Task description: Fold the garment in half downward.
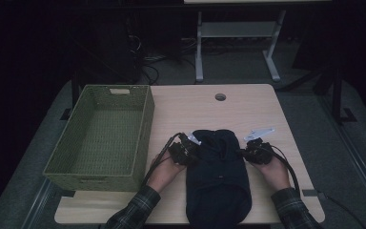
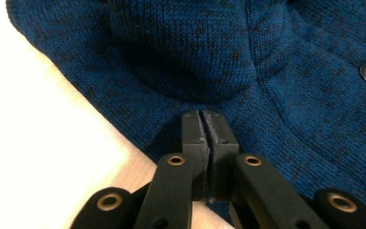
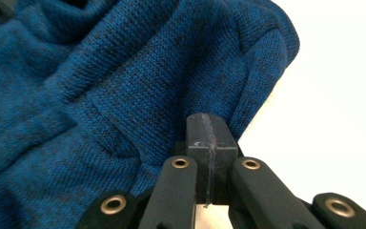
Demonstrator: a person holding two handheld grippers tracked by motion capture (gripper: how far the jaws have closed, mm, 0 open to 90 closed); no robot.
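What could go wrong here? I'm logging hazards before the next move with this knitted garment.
1. The left gripper and right gripper look shut beside the dark blue knitted sweater, so it is unclear if they hold any knit; a lift may miss.
2. If carried to the green woven basket, the long sweater could drag or catch its rim.

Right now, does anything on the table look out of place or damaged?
Nothing stands out. The blue knit garment lies folded on the table, both grippers at its sides with jaws shut. The green basket stands upright.
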